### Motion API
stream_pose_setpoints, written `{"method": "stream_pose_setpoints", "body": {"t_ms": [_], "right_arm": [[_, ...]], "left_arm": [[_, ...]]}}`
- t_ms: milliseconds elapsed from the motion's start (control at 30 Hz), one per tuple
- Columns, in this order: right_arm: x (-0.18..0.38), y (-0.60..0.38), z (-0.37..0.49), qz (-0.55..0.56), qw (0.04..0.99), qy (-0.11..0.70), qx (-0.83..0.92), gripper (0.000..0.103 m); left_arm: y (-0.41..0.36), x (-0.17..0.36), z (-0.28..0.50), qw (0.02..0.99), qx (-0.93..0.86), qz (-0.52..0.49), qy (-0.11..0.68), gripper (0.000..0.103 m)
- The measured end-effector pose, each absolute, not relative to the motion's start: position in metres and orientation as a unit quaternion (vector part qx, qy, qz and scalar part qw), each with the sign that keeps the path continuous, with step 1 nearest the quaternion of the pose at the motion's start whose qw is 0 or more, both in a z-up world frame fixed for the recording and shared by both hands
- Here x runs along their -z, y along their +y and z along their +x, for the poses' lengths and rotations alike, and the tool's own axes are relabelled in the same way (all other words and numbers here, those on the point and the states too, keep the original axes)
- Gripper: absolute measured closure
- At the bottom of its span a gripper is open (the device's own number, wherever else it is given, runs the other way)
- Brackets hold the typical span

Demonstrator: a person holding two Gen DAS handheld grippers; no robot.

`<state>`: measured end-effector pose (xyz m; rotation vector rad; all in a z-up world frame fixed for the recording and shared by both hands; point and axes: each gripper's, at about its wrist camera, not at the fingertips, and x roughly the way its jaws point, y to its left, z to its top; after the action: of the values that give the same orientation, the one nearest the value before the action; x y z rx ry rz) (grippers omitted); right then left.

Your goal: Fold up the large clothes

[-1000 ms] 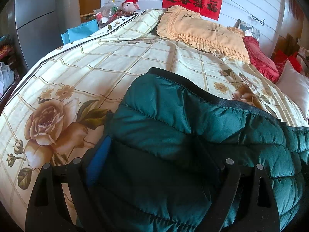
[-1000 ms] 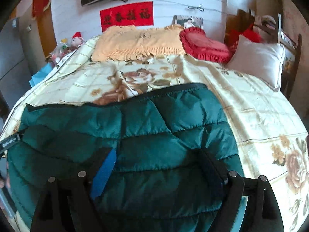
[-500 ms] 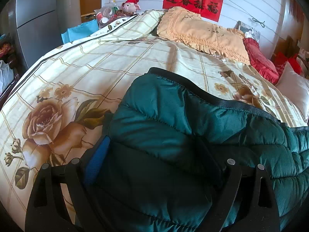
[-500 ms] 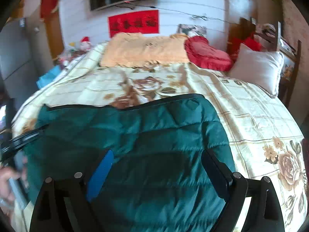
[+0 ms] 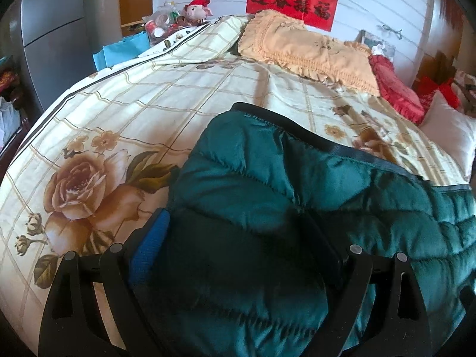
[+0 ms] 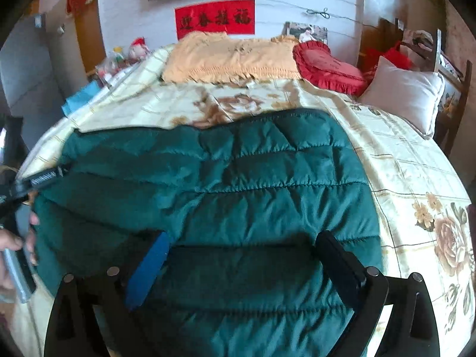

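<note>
The green quilted jacket [image 6: 214,184] lies flat on my bed, on the floral bedspread [image 5: 125,125]. Its long axis runs left to right across the bed, parallel to the pillows. A black-trimmed edge [image 5: 321,139] forms the far side, facing the headboard.

My left gripper [image 5: 238,238] sits at the jacket's left end. Its 2 fingers are spread wide, with jacket fabric bulging up between them. I cannot tell whether the fingers actually pinch the fabric. My right gripper [image 6: 241,253] is over the near right part of the jacket, its 2 fingers equally wide apart, with nothing clamped between them. In the right wrist view my left hand [image 6: 17,247] shows at the jacket's left end, on the other tool.

Beyond the jacket, along the headboard: a yellow fringed pillow cover [image 6: 232,59], a red heart-shaped cushion [image 6: 330,70] and a white pillow [image 6: 407,92]. A red banner [image 6: 215,19] hangs on the white wall. A plush toy [image 5: 197,10] sits at the far left corner of the bed. The bedspread between jacket and pillows carries nothing.

The jacket shell is glossy and puffy, stitched in horizontal channels. The bedspread is cream, with a grid pattern and large brown roses.
</note>
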<state>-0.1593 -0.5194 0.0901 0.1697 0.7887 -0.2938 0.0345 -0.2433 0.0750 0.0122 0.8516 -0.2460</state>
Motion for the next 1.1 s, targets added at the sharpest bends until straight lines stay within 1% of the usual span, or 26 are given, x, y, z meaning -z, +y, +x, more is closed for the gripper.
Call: {"method": "stream_pose_setpoints", "body": {"t_ms": [200, 500, 733, 1100], "right_arm": [[-0.109, -0.516, -0.187, 0.087, 0.915, 0.367, 0.143, 0.005], [-0.1, -0.513, -0.202, 0.116, 0.906, 0.382, 0.138, 0.005], [-0.095, -0.506, -0.214, 0.132, 0.904, 0.385, 0.13, 0.005], [-0.092, -0.514, -0.233, 0.139, 0.901, 0.39, 0.128, 0.005]], "left_arm": [[-0.227, -0.095, 0.004, 0.906, 0.14, -0.004, 0.399, 0.013], [-0.208, -0.113, -0.045, 0.907, 0.179, -0.008, 0.381, 0.013], [-0.207, -0.11, -0.068, 0.909, 0.185, 0.02, 0.372, 0.013], [-0.197, -0.096, -0.072, 0.897, 0.198, 0.013, 0.395, 0.013]]}}
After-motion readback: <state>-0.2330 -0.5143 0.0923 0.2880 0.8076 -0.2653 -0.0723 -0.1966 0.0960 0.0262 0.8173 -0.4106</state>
